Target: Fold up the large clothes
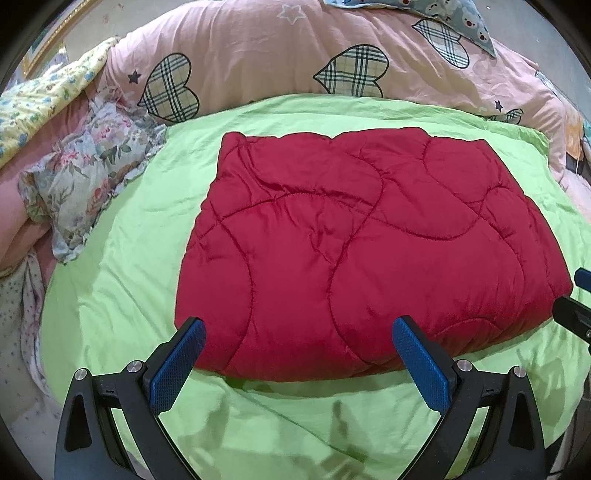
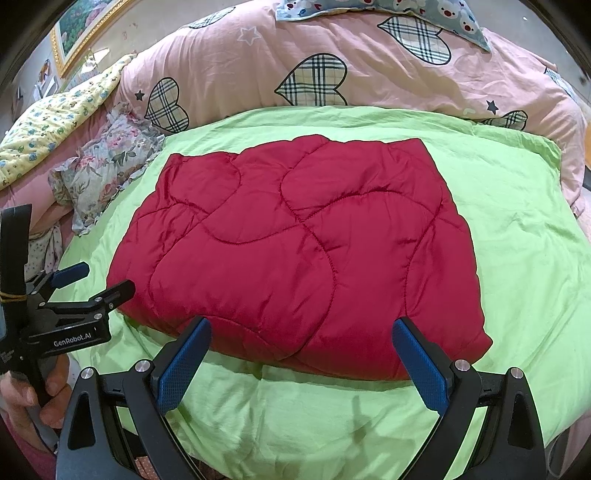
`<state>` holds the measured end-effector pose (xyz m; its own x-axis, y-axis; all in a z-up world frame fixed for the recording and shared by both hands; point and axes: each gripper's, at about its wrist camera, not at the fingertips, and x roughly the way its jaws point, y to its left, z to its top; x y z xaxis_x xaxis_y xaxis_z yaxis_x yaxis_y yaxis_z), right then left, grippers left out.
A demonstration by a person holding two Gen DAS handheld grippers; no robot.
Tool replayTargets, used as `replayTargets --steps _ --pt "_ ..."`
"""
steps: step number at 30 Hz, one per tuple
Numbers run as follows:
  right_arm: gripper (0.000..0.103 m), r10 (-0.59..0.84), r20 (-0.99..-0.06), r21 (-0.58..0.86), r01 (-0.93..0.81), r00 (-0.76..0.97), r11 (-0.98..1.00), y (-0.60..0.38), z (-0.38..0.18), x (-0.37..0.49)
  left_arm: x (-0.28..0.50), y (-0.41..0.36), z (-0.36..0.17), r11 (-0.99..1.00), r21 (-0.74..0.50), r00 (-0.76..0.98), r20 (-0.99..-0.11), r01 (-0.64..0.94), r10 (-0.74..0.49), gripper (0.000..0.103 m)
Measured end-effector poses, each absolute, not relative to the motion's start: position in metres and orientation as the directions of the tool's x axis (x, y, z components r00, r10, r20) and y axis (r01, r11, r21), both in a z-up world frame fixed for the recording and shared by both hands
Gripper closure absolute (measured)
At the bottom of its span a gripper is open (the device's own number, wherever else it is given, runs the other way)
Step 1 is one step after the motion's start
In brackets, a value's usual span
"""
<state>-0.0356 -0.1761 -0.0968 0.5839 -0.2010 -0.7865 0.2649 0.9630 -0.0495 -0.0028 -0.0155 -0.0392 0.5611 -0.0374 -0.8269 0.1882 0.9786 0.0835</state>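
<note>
A red quilted padded garment [image 1: 354,236] lies folded into a thick rectangle on a green sheet [image 1: 122,266]; it also shows in the right wrist view [image 2: 295,254]. My left gripper [image 1: 299,328] is open and empty, its blue pads just above the garment's near edge. My right gripper [image 2: 301,328] is open and empty at the same near edge, more to the right. The left gripper [image 2: 107,282] shows at the left of the right wrist view, open, beside the garment's left corner. The right gripper's tip [image 1: 576,299] shows at the right edge of the left wrist view.
A pink duvet with plaid hearts [image 1: 295,55] is piled behind the green sheet [image 2: 517,258]. A floral pillow [image 1: 88,173] and a yellow floral quilt [image 1: 40,103] lie at the left. A bear-print pillow [image 2: 388,11] sits at the top. A framed picture [image 2: 77,29] hangs at upper left.
</note>
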Motion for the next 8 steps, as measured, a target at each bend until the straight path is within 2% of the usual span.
replayTargets --steps 8 --pt "0.004 -0.194 -0.789 -0.038 0.269 0.583 0.962 -0.1789 -0.0994 -0.0315 0.003 -0.0217 -0.0407 0.976 0.084 0.565 -0.824 0.198 -0.044 0.001"
